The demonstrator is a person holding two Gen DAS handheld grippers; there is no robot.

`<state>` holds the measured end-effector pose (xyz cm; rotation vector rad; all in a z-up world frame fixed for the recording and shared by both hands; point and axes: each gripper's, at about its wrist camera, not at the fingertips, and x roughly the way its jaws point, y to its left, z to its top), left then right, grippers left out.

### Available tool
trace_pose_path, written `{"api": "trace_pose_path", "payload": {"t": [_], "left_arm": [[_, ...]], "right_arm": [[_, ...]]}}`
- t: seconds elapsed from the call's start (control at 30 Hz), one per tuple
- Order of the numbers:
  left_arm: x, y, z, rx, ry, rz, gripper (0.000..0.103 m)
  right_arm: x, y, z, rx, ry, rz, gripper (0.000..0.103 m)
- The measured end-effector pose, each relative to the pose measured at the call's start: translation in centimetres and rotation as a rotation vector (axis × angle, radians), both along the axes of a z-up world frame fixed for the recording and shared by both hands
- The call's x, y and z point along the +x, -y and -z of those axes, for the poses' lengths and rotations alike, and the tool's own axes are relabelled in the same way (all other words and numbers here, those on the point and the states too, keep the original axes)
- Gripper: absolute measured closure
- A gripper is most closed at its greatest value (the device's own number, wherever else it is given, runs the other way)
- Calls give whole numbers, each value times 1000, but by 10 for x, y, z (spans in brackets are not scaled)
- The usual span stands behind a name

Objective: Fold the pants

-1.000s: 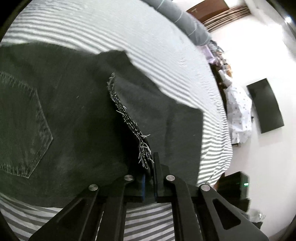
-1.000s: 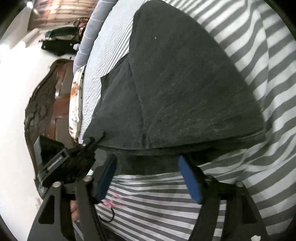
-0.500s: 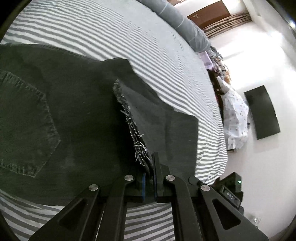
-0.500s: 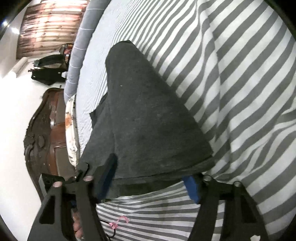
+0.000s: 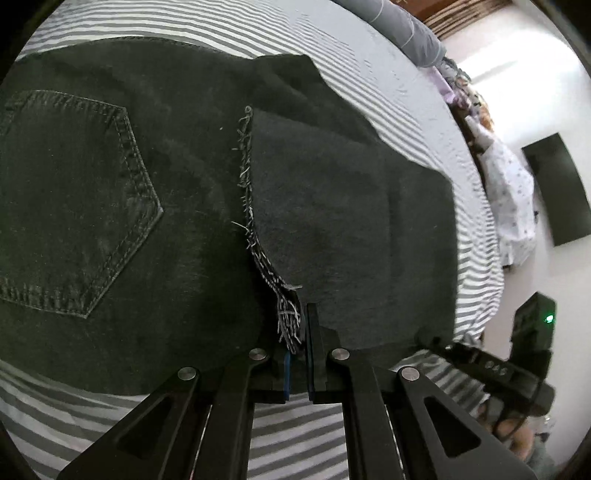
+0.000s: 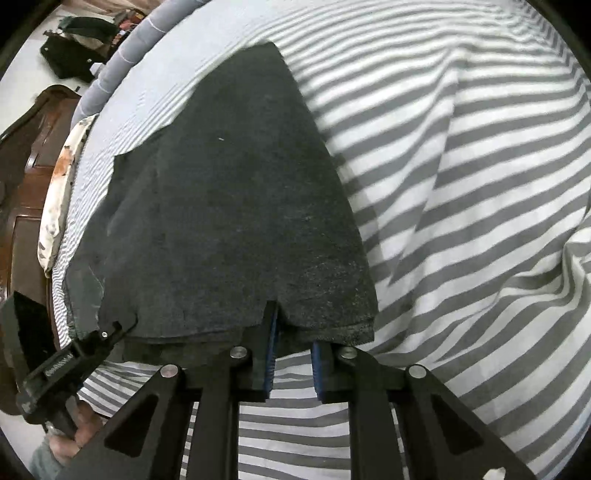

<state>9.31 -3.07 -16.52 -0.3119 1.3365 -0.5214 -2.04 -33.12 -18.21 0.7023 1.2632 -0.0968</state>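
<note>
Jaws of the left gripper (image 5: 297, 328) stand clenched on the frayed hem (image 5: 286, 317) of the black jeans (image 5: 155, 206). The right gripper (image 6: 291, 332) has just been closing; its blue pads (image 6: 271, 347) now nip the folded edge of the same jeans. Ahead of both tools the denim lies spread on a grey-and-white striped bedsheet (image 6: 461, 206). Beyond it sit a grey bolster (image 5: 402, 26) and a carved wooden headboard (image 6: 26, 177).

Dark grey denim pants (image 5: 155, 206) — leg folded over seat, frayed hem, flat on bed
</note>
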Motion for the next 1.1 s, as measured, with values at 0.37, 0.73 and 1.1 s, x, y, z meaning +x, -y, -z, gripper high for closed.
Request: {"api": "trace_pose_path", "payload": {"t": [0.37, 0.73, 1.1], "left_arm": [[-2, 8, -18, 207, 93, -8, 79], [-14, 24, -62, 323, 371, 10, 77], [-13, 50, -19, 362, 261, 165, 77]], "right_arm": [[-5, -18, -18, 4, -36, -141, 60], [33, -18, -85, -244, 171, -258, 60], [135, 14, -62, -322, 145, -245, 64]]}}
